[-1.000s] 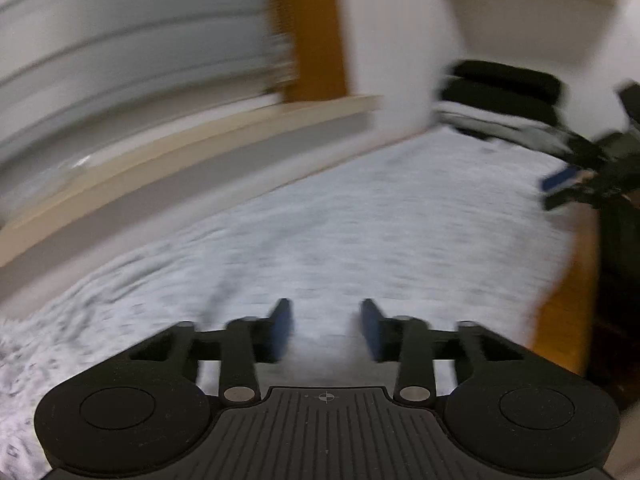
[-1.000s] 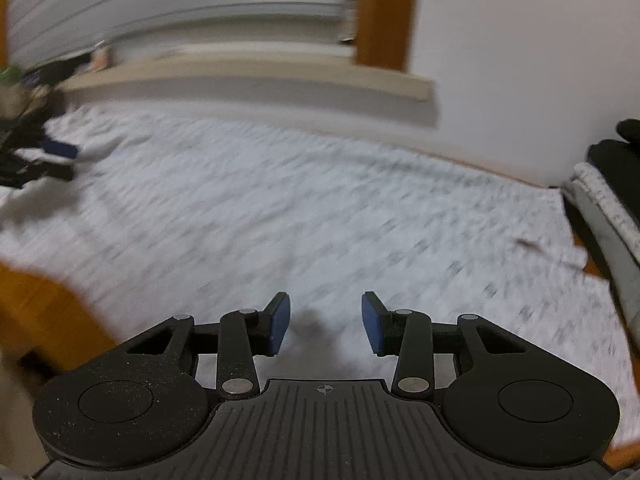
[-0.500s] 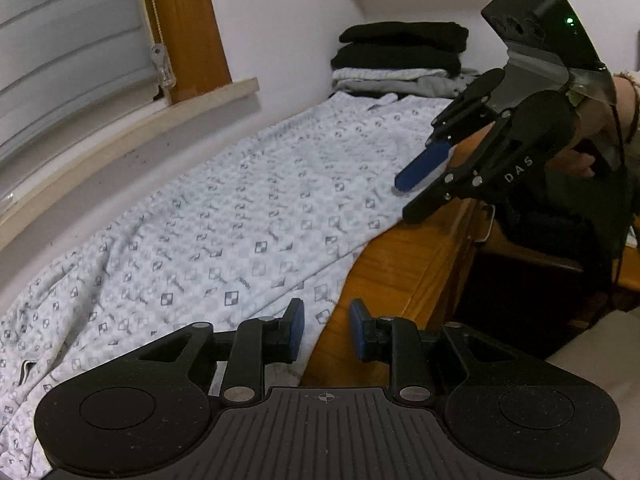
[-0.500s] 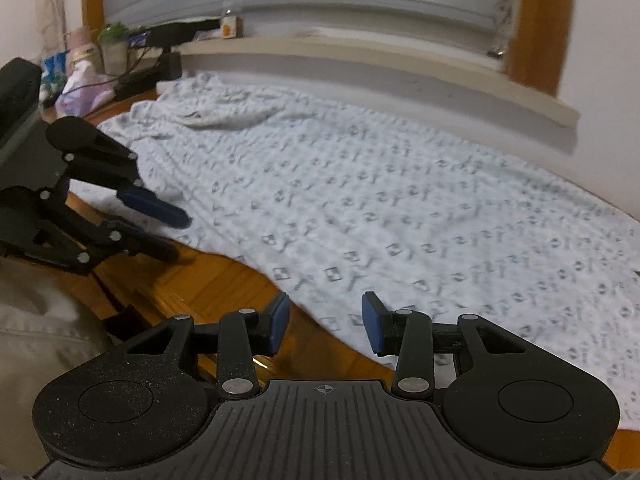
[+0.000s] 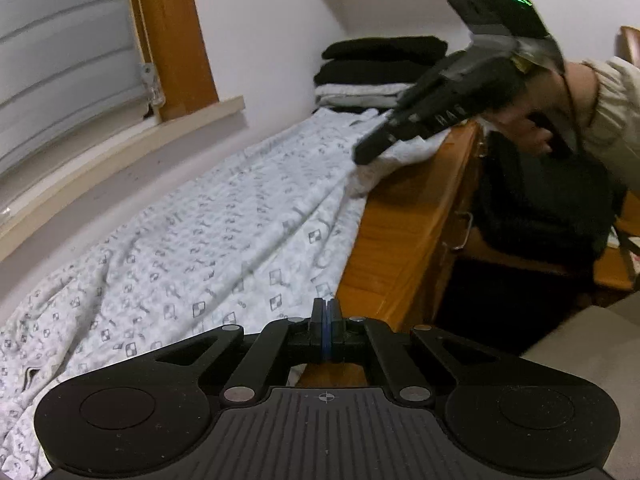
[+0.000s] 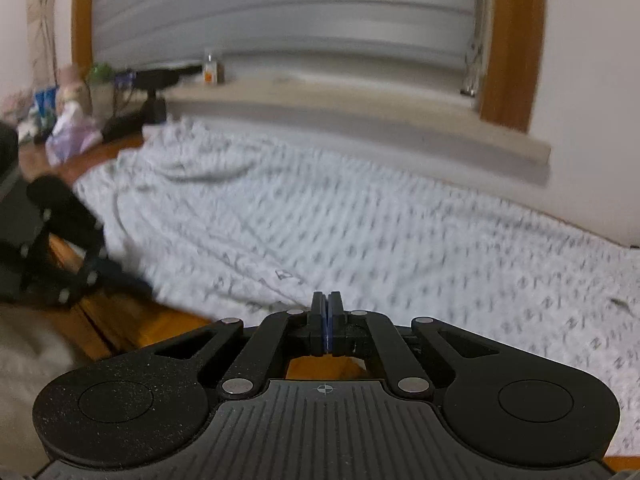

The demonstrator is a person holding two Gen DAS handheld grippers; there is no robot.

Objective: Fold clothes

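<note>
Both claws just closed on cloth | left claw [image 5: 327, 322], right claw [image 6: 327, 320] pinch patterned garment [image 5: 208, 240] hem at counter [image 5: 400, 232] front edge | garment spread flat, unfolded | folded stack [image 5: 380, 68] far corner

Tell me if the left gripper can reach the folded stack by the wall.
Probably not: the folded stack sits beyond the patterned garment, behind the right gripper. Both jaws have just closed, seemingly pinching the garment's edge; the left gripper is at the near end.
</note>
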